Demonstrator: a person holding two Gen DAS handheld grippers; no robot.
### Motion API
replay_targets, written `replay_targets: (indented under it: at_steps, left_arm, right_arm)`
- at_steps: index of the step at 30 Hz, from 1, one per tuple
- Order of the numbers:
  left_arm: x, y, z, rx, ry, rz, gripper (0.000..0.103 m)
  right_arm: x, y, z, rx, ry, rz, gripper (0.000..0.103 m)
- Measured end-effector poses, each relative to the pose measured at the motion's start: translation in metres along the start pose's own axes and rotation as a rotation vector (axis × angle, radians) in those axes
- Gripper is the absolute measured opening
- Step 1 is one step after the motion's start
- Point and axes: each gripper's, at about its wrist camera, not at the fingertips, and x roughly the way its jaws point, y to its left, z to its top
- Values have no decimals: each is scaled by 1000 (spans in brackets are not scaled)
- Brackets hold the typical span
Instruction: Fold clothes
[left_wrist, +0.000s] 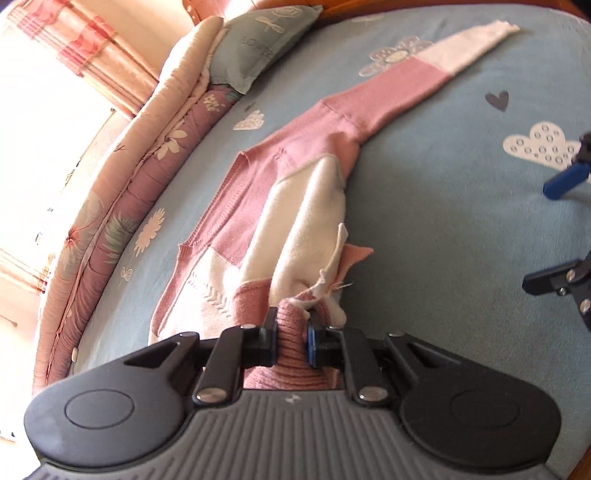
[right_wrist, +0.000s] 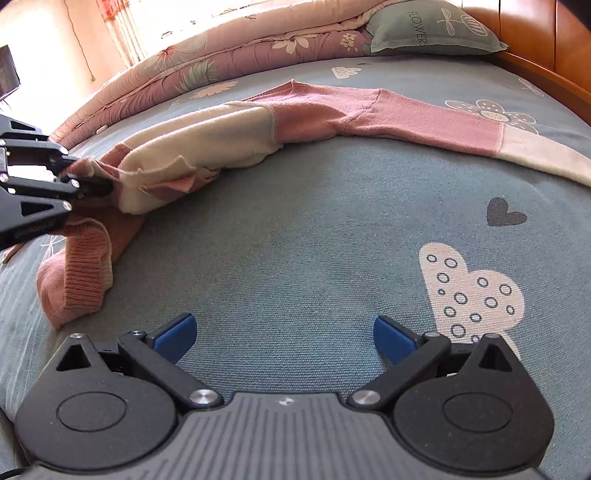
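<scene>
A: Where is the sweater (left_wrist: 295, 177)?

B: It lies on the bed (left_wrist: 443, 229), on the blue-grey sheet printed with hearts and flowers. It is pink and cream, bunched along its body, with one sleeve (right_wrist: 443, 125) stretched flat toward the wooden bed frame (right_wrist: 535, 48).

A: And the other sleeve?

B: Its ribbed pink cuff (left_wrist: 293, 339) is clamped in the left hand-held gripper (left_wrist: 291, 334), with the fingers pressed on either side of the knit. A frayed cream edge sticks up just past the fingertips. From the right wrist view, that sleeve end (right_wrist: 79, 273) droops below the gripper onto the sheet.

A: What about the right hand-held gripper (right_wrist: 284, 334)?

B: Spread wide, holding nothing. Its blue pads (right_wrist: 177, 332) hang over bare sheet, well apart from the sweater, which lies ahead of it and to its left. A cream heart print (right_wrist: 476, 291) sits just beside its right finger.

A: Anything around the edges?

B: A folded floral quilt (right_wrist: 221, 55) runs along the far side of the bed, with a grey-green pillow (right_wrist: 436, 29) beside it, and there are curtains (left_wrist: 74, 48) in bright light.
</scene>
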Motion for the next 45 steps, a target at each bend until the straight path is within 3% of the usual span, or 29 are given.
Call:
replay_targets:
  at_steps: [6,10,16,21,26,28,29,33,35,40,45]
  left_arm:
    - [-52,20,3,-153,-125,-160,13]
    - [-62,24,5,-204,-152,-245,13]
    - [-41,8,-17,-187,-73,-343,22]
    - [-28,-13,-50,-182,8,-391,25]
    - [-34,-13,-77,-280,1,-418,35]
    - [-39,-13,-86,-316,-16,-422,51]
    - [-41,-14,-91,-332,-23,-421,54]
    - [-44,-13,-112,-399,-32,-382,56]
    - [-42,-11,-122,-438,-27,-352,57]
    - [-44,7,-154,-624,-33,-344,60]
    - [-37,43,-192,-927,-64,-383,64]
  right_arm:
    - [0,1,0,-4,-3,-4,103]
    - [-2,-4,1,35,-11,18,103]
    - [-8,-25,5,155,-17,106,103]
    - [-17,-56,4,331,-23,218,103]
    - [-17,-77,-1,513,-36,380,103]
    - [-18,-79,-1,543,-52,426,103]
    - [-17,-79,-1,554,-55,440,103]
    - [-14,-81,-4,595,-53,488,103]
    - [-8,-80,-5,607,-33,473,103]
    - [-4,-78,-7,604,-35,457,103]
    - [-3,-76,-9,592,-55,453,103]
